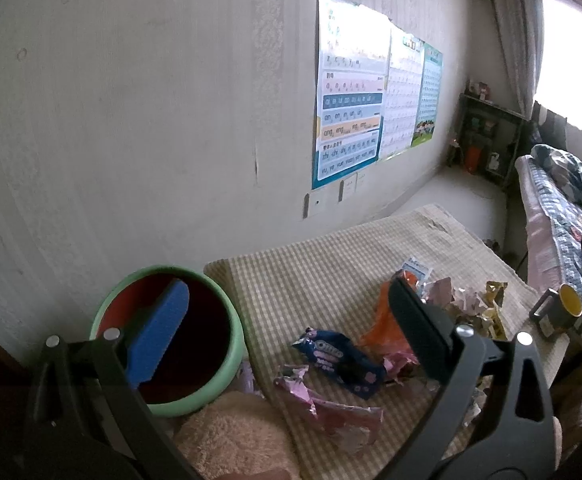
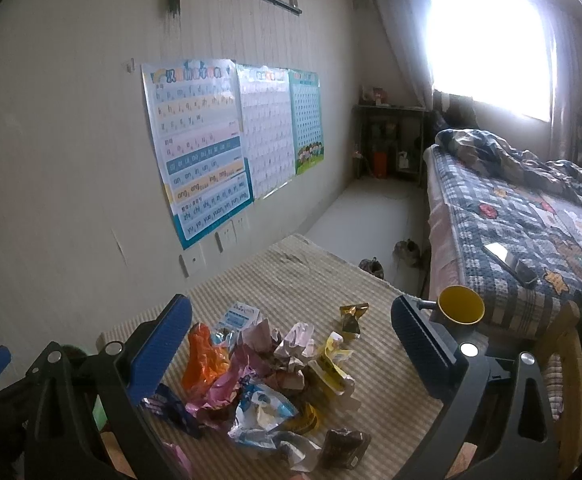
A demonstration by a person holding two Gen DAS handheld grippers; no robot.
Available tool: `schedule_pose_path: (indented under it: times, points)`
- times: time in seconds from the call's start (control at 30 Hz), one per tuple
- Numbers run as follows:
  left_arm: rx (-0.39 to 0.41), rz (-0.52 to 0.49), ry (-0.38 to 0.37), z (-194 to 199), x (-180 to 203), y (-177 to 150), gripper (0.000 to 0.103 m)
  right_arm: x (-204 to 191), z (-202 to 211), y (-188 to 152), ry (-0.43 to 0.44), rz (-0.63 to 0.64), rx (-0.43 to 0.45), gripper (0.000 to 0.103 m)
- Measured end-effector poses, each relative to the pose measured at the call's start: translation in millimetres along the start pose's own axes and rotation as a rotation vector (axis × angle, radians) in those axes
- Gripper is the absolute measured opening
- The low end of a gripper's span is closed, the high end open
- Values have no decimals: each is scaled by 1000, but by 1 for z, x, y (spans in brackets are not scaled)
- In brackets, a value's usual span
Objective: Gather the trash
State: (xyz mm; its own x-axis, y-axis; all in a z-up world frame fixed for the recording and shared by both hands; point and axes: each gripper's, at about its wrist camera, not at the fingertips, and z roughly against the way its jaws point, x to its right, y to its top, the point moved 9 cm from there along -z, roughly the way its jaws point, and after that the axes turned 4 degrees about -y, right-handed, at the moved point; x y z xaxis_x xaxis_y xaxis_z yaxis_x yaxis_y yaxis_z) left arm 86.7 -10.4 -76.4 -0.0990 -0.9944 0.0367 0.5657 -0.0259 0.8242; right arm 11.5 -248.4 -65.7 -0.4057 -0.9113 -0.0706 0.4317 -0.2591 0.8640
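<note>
Right wrist view: both jaws apart; yellow mug (image 2: 461, 306) beside wrapper pile (image 2: 275, 376), green bin (image 1: 171, 340) left.

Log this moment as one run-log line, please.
stage: before pickup | left gripper: open, empty, near green bin | right gripper: open, empty, above wrapper pile | table: wrappers uncollected

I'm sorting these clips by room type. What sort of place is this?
Most likely a bedroom in a home, perhaps shared with a child. A bed with a patchwork quilt stands under the window, children's learning charts hang on the wall, and snack wrappers litter a small cloth-covered table.
</note>
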Motion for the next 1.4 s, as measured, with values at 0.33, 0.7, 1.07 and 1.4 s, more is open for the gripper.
schedule_pose_path:
  times: [0.33, 0.7, 1.07, 1.4]
  points:
    - [-99, -50, 10, -28, -8, -31, 98, 3, -21, -26, 55, 48, -45, 96]
    - [-429, -64, -86, -84, 10, -129, 97, 29, -61, -107, 97, 40, -305, 96]
    - [-592, -107, -185, -103, 41, -182, 87, 38, -73, -135, 161, -3, -405, 92]
    - [-469, -101, -178, -98, 40, -169, 95, 34, -84, -166, 207, -32, -516, 83]
